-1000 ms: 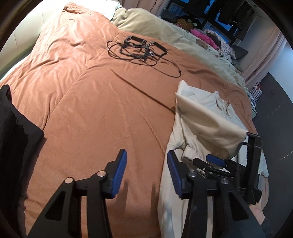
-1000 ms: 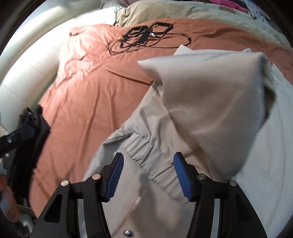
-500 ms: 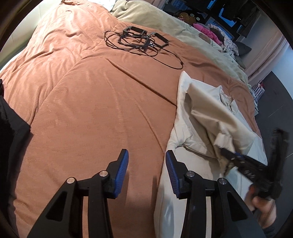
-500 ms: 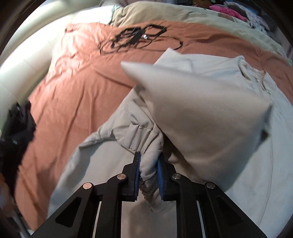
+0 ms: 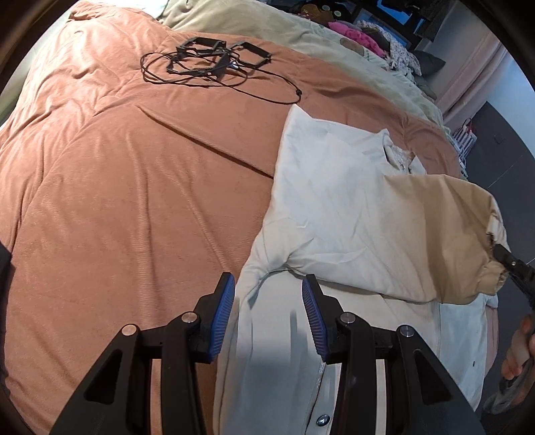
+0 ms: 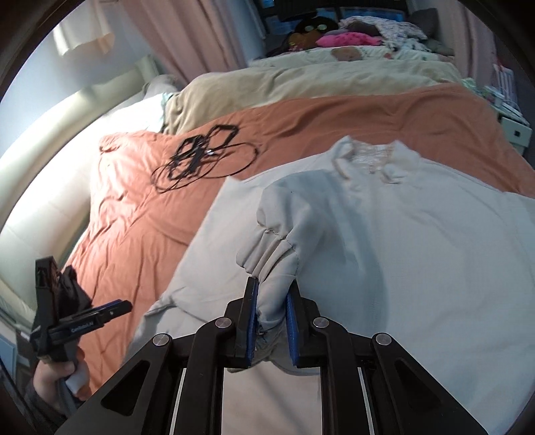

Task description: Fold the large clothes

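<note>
The pale cream zip-front jacket [image 6: 418,254] now has its ribbed sleeve cuff [image 6: 271,267] pinched in our right gripper [image 6: 271,321] jaws and lifted across its body, while our left gripper [image 5: 267,318] jaws hang spread, empty.

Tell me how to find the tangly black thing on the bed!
Look at the big orange blanket covering the bed. Toward its far end, beyond the pale jacket and before the beige blanket, lies a bundle of black cords and frames. It is the only thin, black, loopy thing lying on the orange.
</note>
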